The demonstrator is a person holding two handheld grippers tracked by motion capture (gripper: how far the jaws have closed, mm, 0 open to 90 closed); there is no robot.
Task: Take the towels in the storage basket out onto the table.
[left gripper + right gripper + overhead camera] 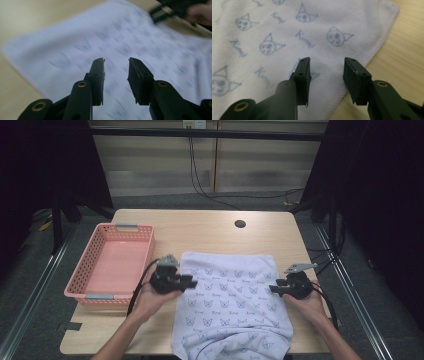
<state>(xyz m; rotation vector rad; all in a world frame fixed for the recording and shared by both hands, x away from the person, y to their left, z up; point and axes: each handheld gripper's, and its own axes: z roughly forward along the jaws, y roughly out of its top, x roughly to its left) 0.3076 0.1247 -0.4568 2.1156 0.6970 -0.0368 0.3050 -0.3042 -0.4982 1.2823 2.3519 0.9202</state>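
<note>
Hanging over the near edge of the table [150, 227], the towel [232, 305] spreads pale lilac with little cat faces printed across it, its far edge lying flat toward the middle of the wood and its near end drooping off the front. Left gripper [192, 282] hovers at the towel's left edge, jaws parted with nothing between them, and in the left gripper view the cloth below is blurred. Right gripper [272, 288] sits over the right edge, jaws likewise apart and empty; the right gripper view shows the stitched hem [372, 53] running just beneath them, bare wood beyond. Over on the left, the pink basket [80, 275] stands apart from the cloth. This fabric looks soft, light and limp, so it should sag and fold wherever it is lifted, and a flat pinch on the middle would likely just bunch it. Best bet, by my reading, is a nip right on the hemmed edge or a corner on each side, pads closing across the thickness
</note>
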